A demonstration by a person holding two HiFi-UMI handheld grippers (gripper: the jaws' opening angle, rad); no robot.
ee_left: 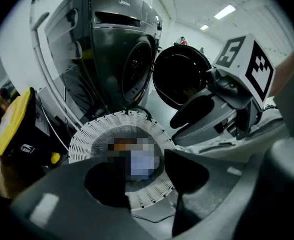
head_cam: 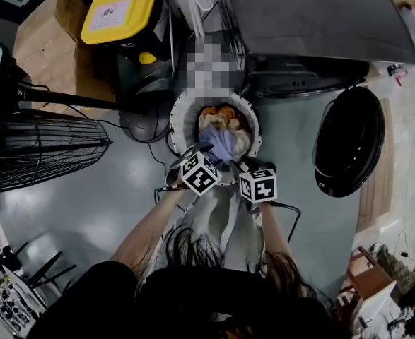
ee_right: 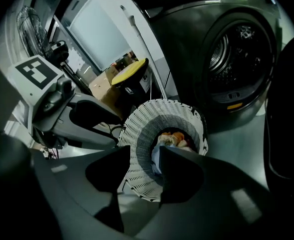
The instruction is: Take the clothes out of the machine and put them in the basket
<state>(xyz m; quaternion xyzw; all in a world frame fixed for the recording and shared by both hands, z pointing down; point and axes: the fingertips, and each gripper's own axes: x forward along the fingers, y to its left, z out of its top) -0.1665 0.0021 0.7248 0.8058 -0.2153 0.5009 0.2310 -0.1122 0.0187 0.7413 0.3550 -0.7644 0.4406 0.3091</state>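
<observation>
Head view: my left gripper [ee_left: 147, 176] and right gripper [ee_right: 144, 171] poised side by side over near rim of white basket [head_cam: 176, 119], tilted steeply down so cloth lands inside. Both spread apart, nothing between pads (drop-off pose, I judge). Clothes [head_cam: 223, 138], lilac piece atop orange and cream, heaped in basket. Right gripper view alone looks into machine [ee_right: 222, 39] drum: no cloth in visible part. Left gripper view shows door [ee_left: 182, 74] swung open.
</observation>
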